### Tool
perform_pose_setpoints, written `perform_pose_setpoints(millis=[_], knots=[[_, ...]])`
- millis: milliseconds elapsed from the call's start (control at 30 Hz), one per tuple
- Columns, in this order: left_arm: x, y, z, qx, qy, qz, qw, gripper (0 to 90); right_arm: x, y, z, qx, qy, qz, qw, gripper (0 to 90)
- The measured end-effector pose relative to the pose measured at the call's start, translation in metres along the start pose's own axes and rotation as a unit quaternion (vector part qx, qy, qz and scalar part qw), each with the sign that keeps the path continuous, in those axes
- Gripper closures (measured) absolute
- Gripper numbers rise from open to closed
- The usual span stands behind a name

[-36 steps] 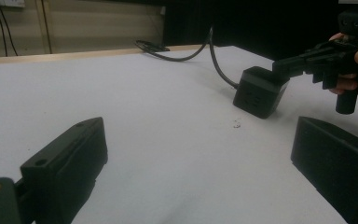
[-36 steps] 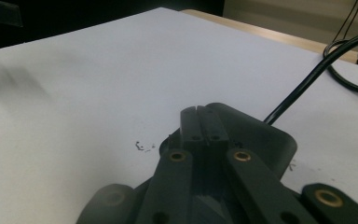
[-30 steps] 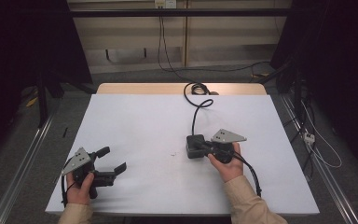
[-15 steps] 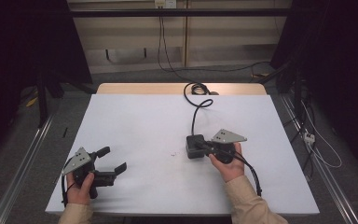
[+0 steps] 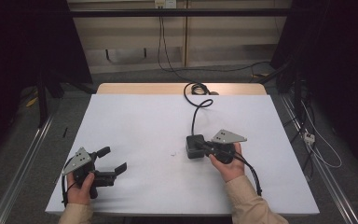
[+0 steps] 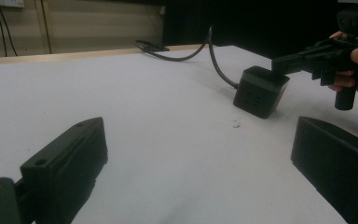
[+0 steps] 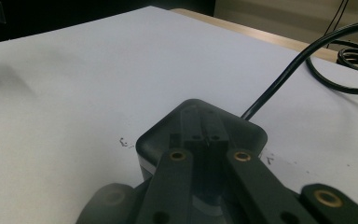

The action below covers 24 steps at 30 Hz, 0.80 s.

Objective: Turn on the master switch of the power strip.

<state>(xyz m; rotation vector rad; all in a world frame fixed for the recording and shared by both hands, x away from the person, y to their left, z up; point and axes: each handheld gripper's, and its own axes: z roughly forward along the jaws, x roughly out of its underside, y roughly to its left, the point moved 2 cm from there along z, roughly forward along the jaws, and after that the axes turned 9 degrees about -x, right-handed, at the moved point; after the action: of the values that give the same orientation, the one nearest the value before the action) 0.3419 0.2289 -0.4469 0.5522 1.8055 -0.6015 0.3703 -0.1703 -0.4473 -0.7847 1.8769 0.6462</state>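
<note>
A black power adapter [image 5: 193, 150] [image 6: 260, 93] [image 7: 247, 133] lies right of the table's centre, and its black cable [image 5: 195, 110] [image 7: 284, 77] runs back to a coil at the far edge. My right gripper [image 5: 200, 145] [image 6: 282, 65] [image 7: 204, 135] is shut, jaws pressed together, with its tips resting on the adapter's top face. Nothing shows between the jaws. My left gripper [image 5: 113, 159] [image 6: 200, 154] is open at the front left, low over the bare white table [image 5: 135, 121], with nothing between its jaws.
The cable's coil [image 5: 196, 88] [image 7: 354, 60] lies on the wooden strip at the far edge. A small dark speck [image 5: 172, 152] [image 6: 236, 124] marks the sheet left of the adapter. Rails and loose cables run along the floor on both sides.
</note>
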Motion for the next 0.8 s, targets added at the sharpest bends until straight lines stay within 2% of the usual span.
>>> perform_pose_setpoints(millis=[200,467,633,800], knots=[[0.0001,0.0005,-0.0001,0.001,-0.003,-0.003,1.0,3.3,0.0001,0.0007,0.0004,0.003,0.0,-0.004,1.0,90.0],[0.0001,0.0003,0.0,0.0,-0.002,-0.002,1.0,3.4,-0.0002,0.001,0.0004,0.004,0.002,0.005,1.0,90.0],[0.0002,0.0002,0.0,0.001,-0.002,-0.003,1.0,3.4,-0.0004,0.002,0.0006,0.008,0.004,0.0,1.0,90.0],[0.0004,-0.0004,0.0007,0.002,-0.001,-0.002,1.0,3.4,-0.0002,0.002,0.0006,0.008,0.003,0.004,1.0,90.0]])
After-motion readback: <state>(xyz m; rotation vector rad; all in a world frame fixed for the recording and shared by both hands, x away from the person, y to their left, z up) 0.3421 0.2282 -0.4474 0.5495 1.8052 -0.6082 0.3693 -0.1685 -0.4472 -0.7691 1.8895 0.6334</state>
